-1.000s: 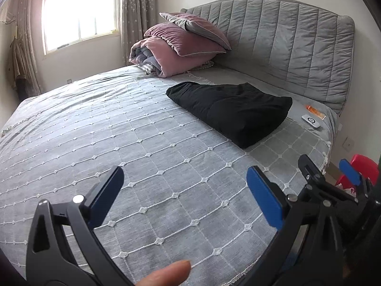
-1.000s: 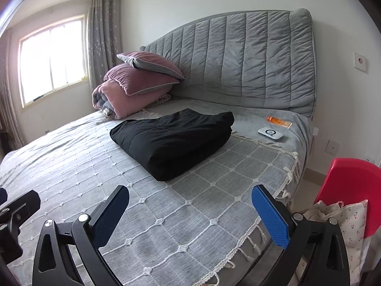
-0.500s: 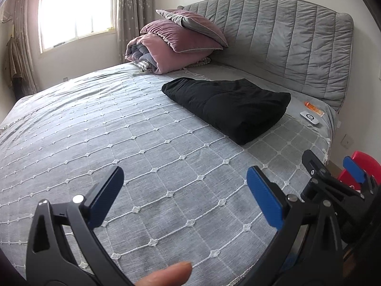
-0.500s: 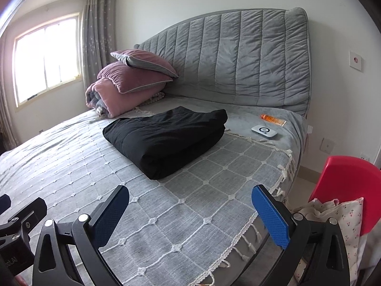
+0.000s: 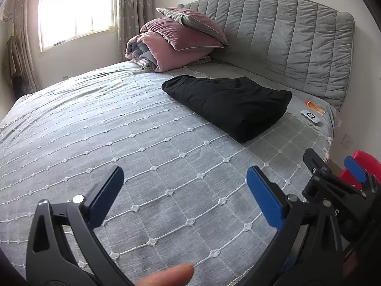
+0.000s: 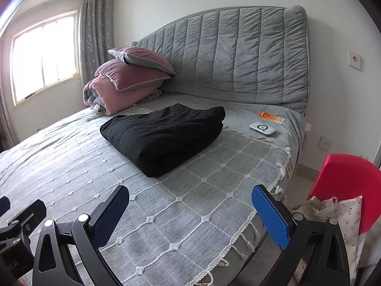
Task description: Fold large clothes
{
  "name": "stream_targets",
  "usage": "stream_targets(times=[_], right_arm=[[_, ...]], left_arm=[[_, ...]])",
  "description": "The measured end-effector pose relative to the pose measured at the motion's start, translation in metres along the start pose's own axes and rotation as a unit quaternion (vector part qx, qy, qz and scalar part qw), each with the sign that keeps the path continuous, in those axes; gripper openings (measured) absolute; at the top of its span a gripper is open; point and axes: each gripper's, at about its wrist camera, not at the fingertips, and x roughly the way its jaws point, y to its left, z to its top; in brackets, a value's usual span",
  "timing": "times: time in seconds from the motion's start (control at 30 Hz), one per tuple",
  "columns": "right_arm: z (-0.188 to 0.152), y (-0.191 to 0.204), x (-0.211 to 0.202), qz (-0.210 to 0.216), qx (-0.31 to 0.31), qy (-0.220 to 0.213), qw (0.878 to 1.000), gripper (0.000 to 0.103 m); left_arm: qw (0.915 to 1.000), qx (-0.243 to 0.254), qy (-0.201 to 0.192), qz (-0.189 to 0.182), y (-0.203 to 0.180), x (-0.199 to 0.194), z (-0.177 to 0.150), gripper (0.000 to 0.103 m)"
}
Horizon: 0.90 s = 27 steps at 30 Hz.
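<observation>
Bed (image 5: 142, 143): black garment (image 5: 228, 104) folded; both tongs (image 5: 184, 199) (image 6: 190, 214) wide, empty.

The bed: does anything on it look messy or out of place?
Nothing looks spilled or damaged. The black garment lies neatly folded on the bedspread. The only strays are an orange tube and a small white device near the headboard.

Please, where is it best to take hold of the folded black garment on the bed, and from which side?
Probably the thick near corner of the black garment, approached from the foot of the bed. That end bulges, faces both open grippers, and has bare bedspread before it. One finger would have to slide under the stack.
</observation>
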Motion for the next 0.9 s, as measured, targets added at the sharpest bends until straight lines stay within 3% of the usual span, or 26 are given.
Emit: stream_targets(times=[0.9], right_arm=[[0.0018, -0.0070, 0.0039, -0.002, -0.002, 0.004, 1.000, 0.103]], left_arm=[[0.9999, -0.007, -0.003, -0.008, -0.0026, -0.0009, 0.0002, 0.103]])
